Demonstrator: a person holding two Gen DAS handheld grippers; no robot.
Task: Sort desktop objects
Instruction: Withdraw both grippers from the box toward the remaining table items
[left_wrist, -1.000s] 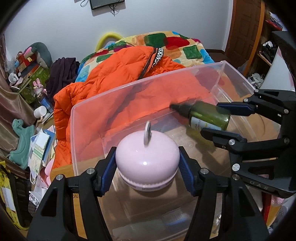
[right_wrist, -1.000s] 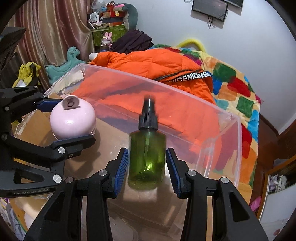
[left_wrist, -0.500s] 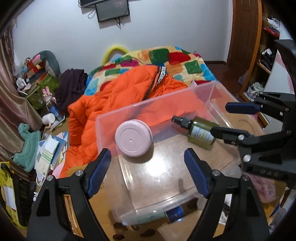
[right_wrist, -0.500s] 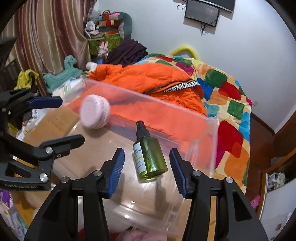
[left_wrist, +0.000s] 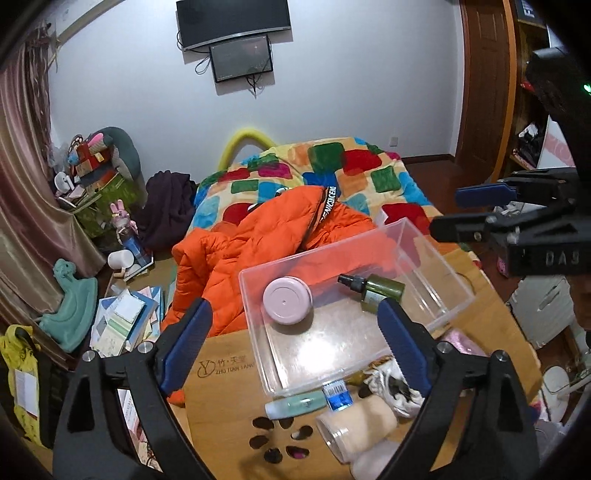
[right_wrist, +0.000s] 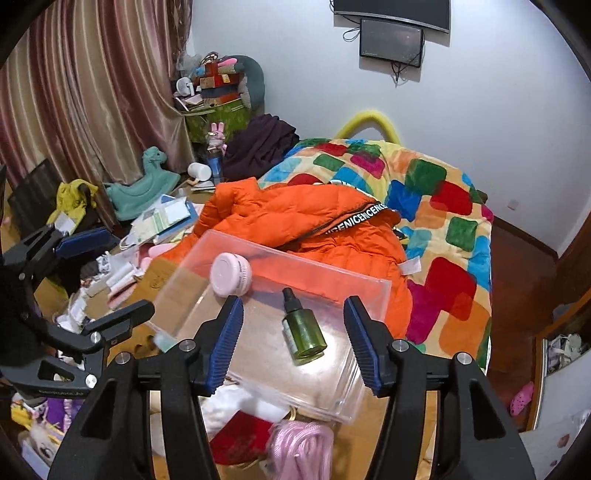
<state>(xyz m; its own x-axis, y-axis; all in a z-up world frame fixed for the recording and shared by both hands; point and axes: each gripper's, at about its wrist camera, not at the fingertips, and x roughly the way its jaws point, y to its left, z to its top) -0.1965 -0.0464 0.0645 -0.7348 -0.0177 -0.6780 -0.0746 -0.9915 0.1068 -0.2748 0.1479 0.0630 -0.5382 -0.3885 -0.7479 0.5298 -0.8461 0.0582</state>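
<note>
A clear plastic bin (left_wrist: 436, 254) (right_wrist: 317, 398) stands on a wooden table (left_wrist: 221, 398). Inside it a pink round case (left_wrist: 287, 305) (right_wrist: 231, 274) lies on its side at the left, and a green spray bottle (left_wrist: 373, 290) (right_wrist: 301, 332) lies flat at the right. My left gripper (left_wrist: 293, 345) is open and empty, raised above and in front of the bin. My right gripper (right_wrist: 293, 345) is open and empty, raised above the bin's near side; it also shows in the left wrist view (left_wrist: 476, 210), and the left gripper shows in the right wrist view (right_wrist: 99, 277).
In front of the bin lie a mint tube (left_wrist: 295, 404), a cream jar (left_wrist: 354, 424) and a white cloth (left_wrist: 391, 384). Pink yarn (right_wrist: 299, 443) and a red item (right_wrist: 240, 439) lie near the bin. An orange jacket (left_wrist: 258, 251) on the bed touches the bin's far side.
Both grippers opened, dropped the pink case and the green bottle into the bin, then pulled up and back away from it.
</note>
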